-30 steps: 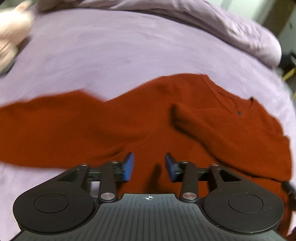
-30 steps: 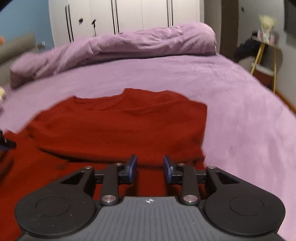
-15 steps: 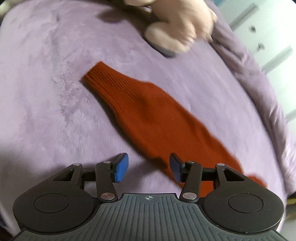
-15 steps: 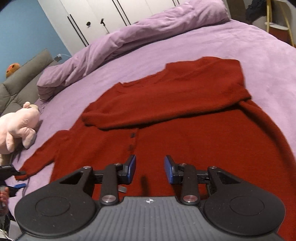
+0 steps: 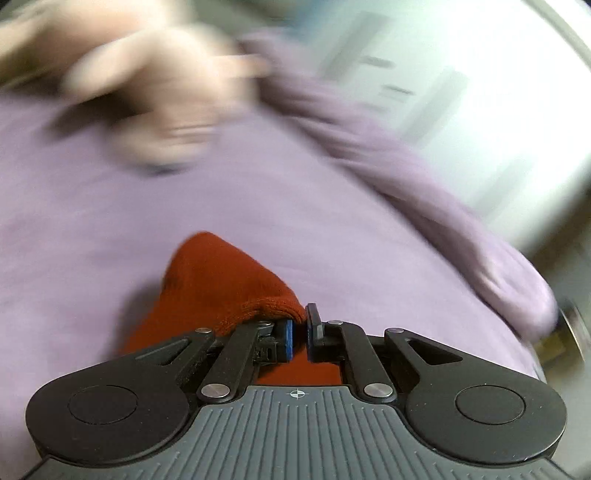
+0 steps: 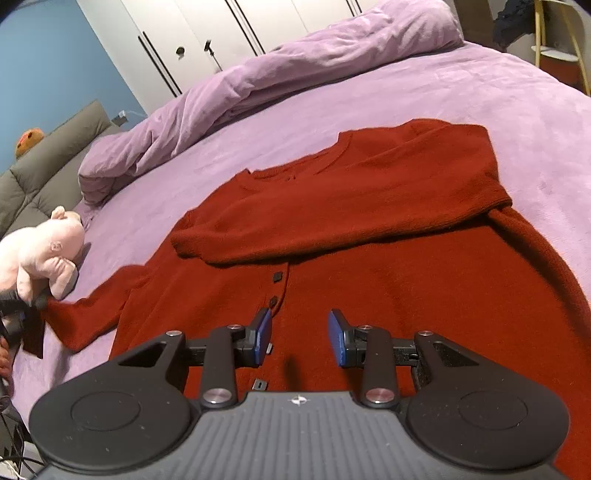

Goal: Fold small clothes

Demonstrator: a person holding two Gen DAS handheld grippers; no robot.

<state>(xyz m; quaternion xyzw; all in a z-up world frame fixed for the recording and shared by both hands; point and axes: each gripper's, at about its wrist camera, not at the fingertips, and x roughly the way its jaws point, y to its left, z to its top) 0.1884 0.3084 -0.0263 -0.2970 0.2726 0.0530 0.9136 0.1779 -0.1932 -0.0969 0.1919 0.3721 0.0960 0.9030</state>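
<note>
Bed (image 6: 498, 92) covered by a purple sheet, with a bunched purple duvet (image 6: 277, 74) along its far side, before white wardrobe doors (image 6: 229, 33) and a blue wall (image 6: 55, 55). Grey sofa (image 6: 48, 162) at left, bearing a small orange plush (image 6: 29, 138). Red cardigan (image 6: 369, 266) spread flat on the sheet, front up, dark buttons down its placket; one sleeve lies folded across the chest, the other sleeve (image 6: 92, 314) stretches out to the left over the sheet. Pink plush pig (image 6: 40, 251) lies on the bed just beside the end of that outstretched sleeve. Right gripper (image 6: 300, 338) hovers over the lower front of the cardigan, blue pads spread apart and holding nothing. Left gripper (image 5: 298, 334), seen in its own motion-blurred wrist view, has its pads clenched on the cuff of the sleeve (image 5: 221, 288), the fabric rising in a peak above the purple sheet.
</note>
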